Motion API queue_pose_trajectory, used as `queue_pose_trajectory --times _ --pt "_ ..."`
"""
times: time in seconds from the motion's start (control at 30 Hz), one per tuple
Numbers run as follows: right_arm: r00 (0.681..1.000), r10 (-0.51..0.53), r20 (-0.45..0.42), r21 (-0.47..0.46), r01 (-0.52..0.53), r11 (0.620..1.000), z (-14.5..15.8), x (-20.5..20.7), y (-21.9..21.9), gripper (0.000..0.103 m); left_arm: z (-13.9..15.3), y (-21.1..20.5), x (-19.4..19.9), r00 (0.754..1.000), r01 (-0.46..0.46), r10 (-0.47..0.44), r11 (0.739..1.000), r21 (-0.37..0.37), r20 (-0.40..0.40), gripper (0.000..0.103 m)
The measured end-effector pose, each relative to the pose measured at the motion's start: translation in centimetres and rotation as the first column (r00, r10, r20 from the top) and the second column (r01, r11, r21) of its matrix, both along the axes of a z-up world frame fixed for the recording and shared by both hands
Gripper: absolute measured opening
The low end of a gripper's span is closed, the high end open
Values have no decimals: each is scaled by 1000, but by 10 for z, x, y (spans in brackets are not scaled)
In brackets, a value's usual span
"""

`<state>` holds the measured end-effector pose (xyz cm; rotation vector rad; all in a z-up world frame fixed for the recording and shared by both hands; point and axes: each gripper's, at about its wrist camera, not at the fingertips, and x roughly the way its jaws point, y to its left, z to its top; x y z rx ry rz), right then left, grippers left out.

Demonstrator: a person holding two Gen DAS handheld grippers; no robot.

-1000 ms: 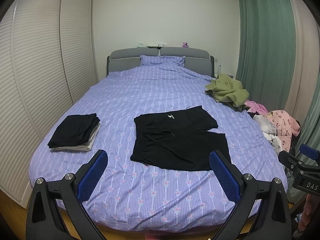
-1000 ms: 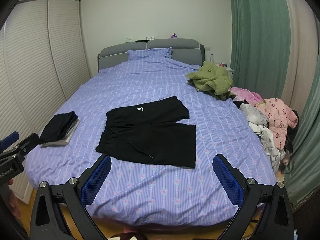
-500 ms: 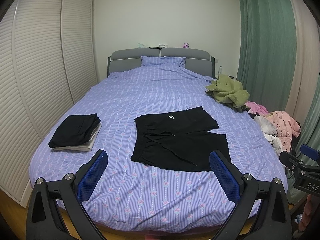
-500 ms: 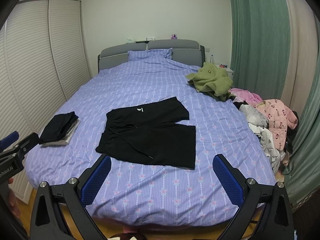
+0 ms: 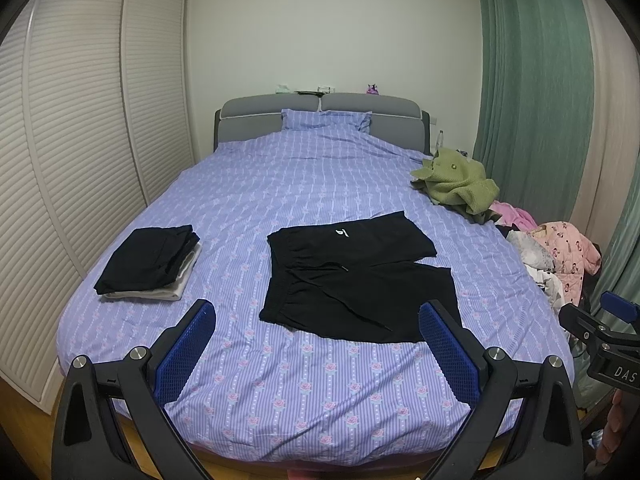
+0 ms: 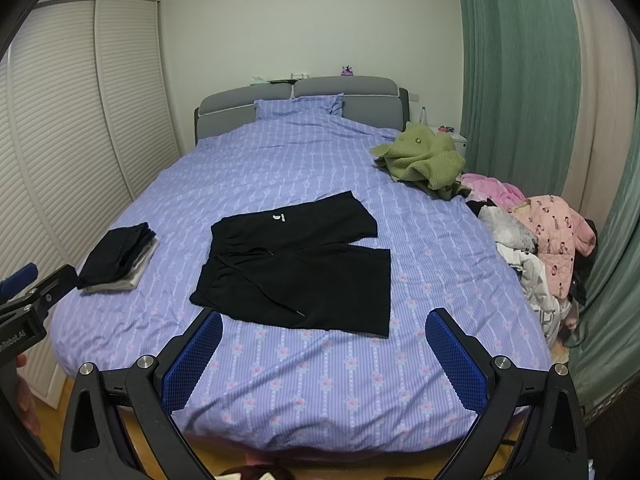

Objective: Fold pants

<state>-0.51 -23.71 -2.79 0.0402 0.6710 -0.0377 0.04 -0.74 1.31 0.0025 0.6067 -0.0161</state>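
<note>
Black shorts with a small white logo lie flat and unfolded on the purple bedspread, waistband to the left; they also show in the right wrist view. My left gripper is open and empty, held off the foot of the bed, short of the shorts. My right gripper is open and empty, also off the foot of the bed. The left gripper's body shows at the left edge of the right wrist view.
A stack of folded dark and light clothes lies at the bed's left side. A green garment and a pile of pink and white clothes lie at the right edge. White louvred wardrobe doors stand left, green curtains right.
Both views have shifted very slightly; the bed and shorts sit a touch lower in the frames. Nothing on the bed has moved and both grippers stay open.
</note>
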Motion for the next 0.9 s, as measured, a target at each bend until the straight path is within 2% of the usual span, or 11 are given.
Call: queue_pose_trajectory --times 0.47,0.9 --pt "1000 -3 -14 -2 3 1000 -8 6 -2 103 -4 0 3 1000 -1 1 1000 -2 -11 103" --pt "997 -11 -78 -9 11 1000 -27 37 7 103 -23 11 43 997 -5 5 1000 -3 -78 103"
